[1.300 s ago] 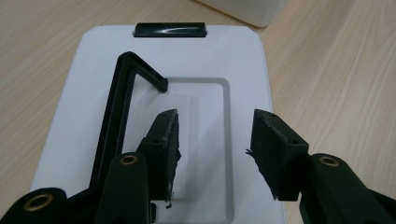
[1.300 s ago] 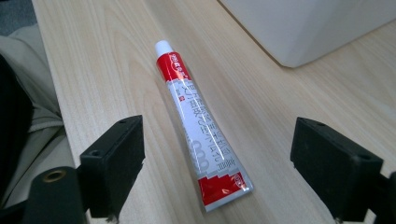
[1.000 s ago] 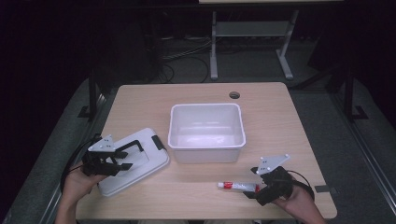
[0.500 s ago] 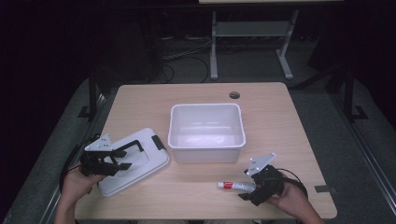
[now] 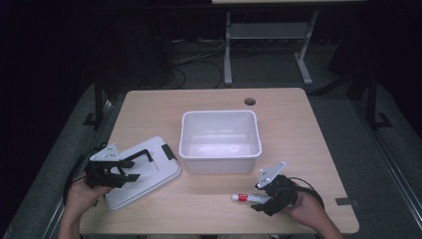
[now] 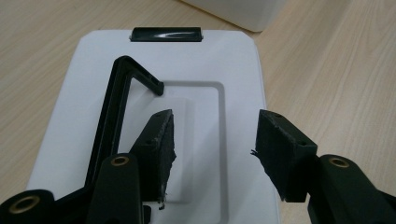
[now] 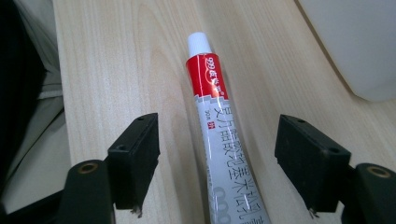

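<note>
In the high view, the right gripper [image 5: 260, 199] had slid leftward along the near edge of the desk [image 5: 298, 129] since a second before, from beside the tube [image 5: 247, 197] to over its tail end, while the left gripper [image 5: 130, 169] kept its place above the white lid [image 5: 160, 172]. Both forearms came in from the bottom, each hand [image 5: 303, 206] wrapped round its tool. The empty white bin [image 5: 219, 159] stood mid-desk, just beyond the tube and well clear of it

In the left gripper view, the fingers [image 6: 161, 144] stood about half open over the lid [image 6: 65, 116], holding nothing; its black clip [image 6: 166, 34] lay at the far edge

In the right gripper view, the fingers [image 7: 135, 156] had just been closing yet stayed apart, the red-and-white tube [image 7: 219, 130] lying flat between them, untouched, cap pointing away, with the bin wall [image 7: 355, 42] at upper right
</note>
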Tool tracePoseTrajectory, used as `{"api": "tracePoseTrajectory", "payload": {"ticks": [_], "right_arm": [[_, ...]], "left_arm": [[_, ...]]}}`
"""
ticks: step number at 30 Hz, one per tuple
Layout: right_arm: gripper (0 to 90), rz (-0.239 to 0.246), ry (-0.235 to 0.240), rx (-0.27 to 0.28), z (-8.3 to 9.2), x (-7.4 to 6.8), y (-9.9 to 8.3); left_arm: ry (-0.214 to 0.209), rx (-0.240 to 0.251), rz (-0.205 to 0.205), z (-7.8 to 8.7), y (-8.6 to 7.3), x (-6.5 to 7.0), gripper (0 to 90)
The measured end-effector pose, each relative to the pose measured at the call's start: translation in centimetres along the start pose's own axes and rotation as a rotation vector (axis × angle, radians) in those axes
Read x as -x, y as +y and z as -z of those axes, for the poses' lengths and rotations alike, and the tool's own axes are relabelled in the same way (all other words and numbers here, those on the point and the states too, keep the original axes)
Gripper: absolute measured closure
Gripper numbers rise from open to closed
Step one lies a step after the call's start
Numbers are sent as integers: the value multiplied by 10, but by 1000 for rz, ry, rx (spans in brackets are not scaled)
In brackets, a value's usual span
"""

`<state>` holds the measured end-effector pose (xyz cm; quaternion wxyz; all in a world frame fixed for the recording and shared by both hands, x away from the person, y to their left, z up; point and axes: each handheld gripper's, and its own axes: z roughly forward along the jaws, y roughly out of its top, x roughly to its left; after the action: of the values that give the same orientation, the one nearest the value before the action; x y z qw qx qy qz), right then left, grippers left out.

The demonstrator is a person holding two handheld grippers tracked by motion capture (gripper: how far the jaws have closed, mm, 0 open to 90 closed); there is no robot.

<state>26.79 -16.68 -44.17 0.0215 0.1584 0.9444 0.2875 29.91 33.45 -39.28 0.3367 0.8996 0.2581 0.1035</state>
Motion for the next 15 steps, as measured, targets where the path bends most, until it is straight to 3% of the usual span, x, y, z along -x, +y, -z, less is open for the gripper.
{"api": "tracePoseTrajectory", "payload": {"ticks": [15], "right_arm": [[454,66,29,-47,-7,4,10]], "left_arm": [[0,7,11,1,0,-1,459]]}}
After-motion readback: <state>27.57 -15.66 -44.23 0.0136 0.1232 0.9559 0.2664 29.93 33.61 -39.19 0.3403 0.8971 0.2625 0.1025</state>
